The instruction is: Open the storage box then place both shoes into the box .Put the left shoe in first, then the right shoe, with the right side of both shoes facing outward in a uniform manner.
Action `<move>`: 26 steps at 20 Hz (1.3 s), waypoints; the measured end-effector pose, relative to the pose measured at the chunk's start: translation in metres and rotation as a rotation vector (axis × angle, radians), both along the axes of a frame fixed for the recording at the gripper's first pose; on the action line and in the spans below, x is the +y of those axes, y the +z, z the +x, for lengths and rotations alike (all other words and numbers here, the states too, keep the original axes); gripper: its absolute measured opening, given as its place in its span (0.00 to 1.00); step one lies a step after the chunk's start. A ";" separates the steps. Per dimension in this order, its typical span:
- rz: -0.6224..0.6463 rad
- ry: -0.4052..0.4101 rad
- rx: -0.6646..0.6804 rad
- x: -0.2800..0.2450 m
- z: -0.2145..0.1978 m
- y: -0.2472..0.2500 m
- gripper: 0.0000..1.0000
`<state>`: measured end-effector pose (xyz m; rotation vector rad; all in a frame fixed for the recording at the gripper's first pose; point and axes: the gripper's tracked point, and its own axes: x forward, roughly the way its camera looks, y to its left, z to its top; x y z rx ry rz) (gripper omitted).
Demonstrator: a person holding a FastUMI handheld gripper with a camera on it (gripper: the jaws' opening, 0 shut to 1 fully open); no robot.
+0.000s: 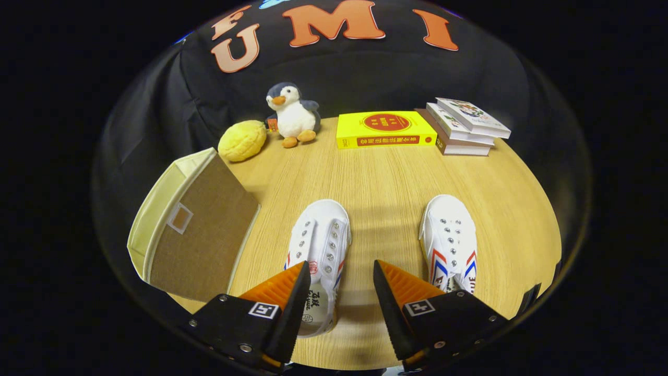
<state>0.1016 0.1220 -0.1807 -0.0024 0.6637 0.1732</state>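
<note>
While gripper hangs w/ fingers spread, holding nothing, left shoe sits at 11 o'clock of them, right shoe at 1, box at 9. Canvas shoes likely light, soft; pinch heel collar or side wall.

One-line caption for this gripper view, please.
Open hand-held gripper hovers above two white shoes on the table, closed storage box beside them.

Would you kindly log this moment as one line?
tongs: open, empty | storage box: closed | white shoes: on table, apart | stage: box unopened
</note>
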 end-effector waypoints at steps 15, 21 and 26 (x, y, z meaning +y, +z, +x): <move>-0.090 0.051 0.108 0.021 0.021 -0.051 0.42; -0.041 0.118 0.073 0.017 0.020 -0.047 0.25; 0.058 0.170 0.026 0.022 0.022 -0.035 0.01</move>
